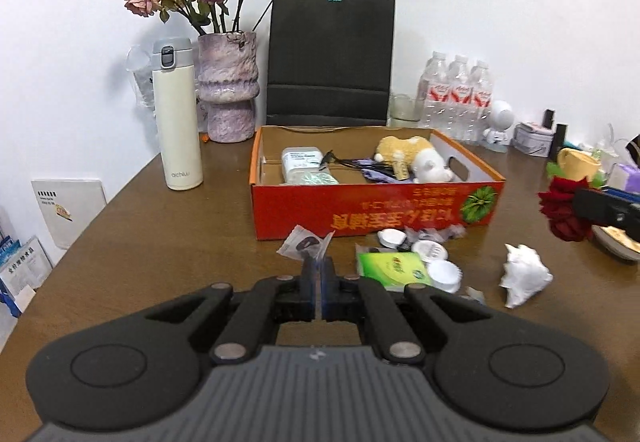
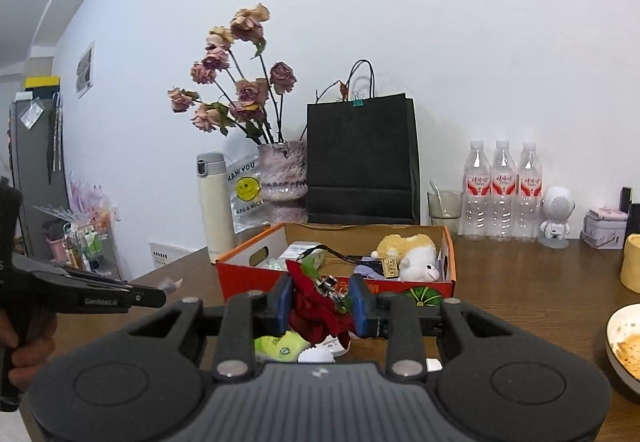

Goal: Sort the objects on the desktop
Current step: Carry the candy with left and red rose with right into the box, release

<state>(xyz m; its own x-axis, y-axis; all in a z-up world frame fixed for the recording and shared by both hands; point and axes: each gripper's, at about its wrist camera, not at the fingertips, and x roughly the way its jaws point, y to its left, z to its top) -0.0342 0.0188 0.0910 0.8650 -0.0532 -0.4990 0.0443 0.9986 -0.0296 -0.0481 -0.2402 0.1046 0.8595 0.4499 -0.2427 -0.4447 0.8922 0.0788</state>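
**Grippers over table clutter, red carton behind**

Thermos [image 1: 178, 114], cream with grey lid, stands upright toward the far left of the table [image 1: 152, 242], just beside the purple vase [image 1: 228, 90] of dried roses. Black paper bag [image 1: 330, 58] stands against the wall behind the red carton [image 1: 372, 208].

Left gripper [image 1: 319, 262]: jaws closed together, pinching the edge of a clear plastic packet [image 1: 303, 244] with a dark item inside. Packet sits just in front of the carton's front left corner; contact with the table cannot be told.

Carton holds a white box [image 1: 302, 158], black cable [image 1: 348, 162] and a yellow-and-white plush toy [image 1: 416, 158] toward its right end. In front of the carton: green packet [image 1: 390, 268], several white round lids [image 1: 434, 262], a crumpled white tissue [image 1: 524, 276] further right, apart from them.

Right gripper [image 2: 321, 306]: jaws clamped on a dark red artificial rose [image 2: 316, 312], blue pads pressed to either side of it, held above the green packet and lids, in front of the carton's front wall. In the left wrist view the same rose shows at the right edge of the table.

Three water bottles [image 1: 456, 94] stand at the table's far edge, right of the bag. A used dish [image 2: 624, 342] sits at the right edge.
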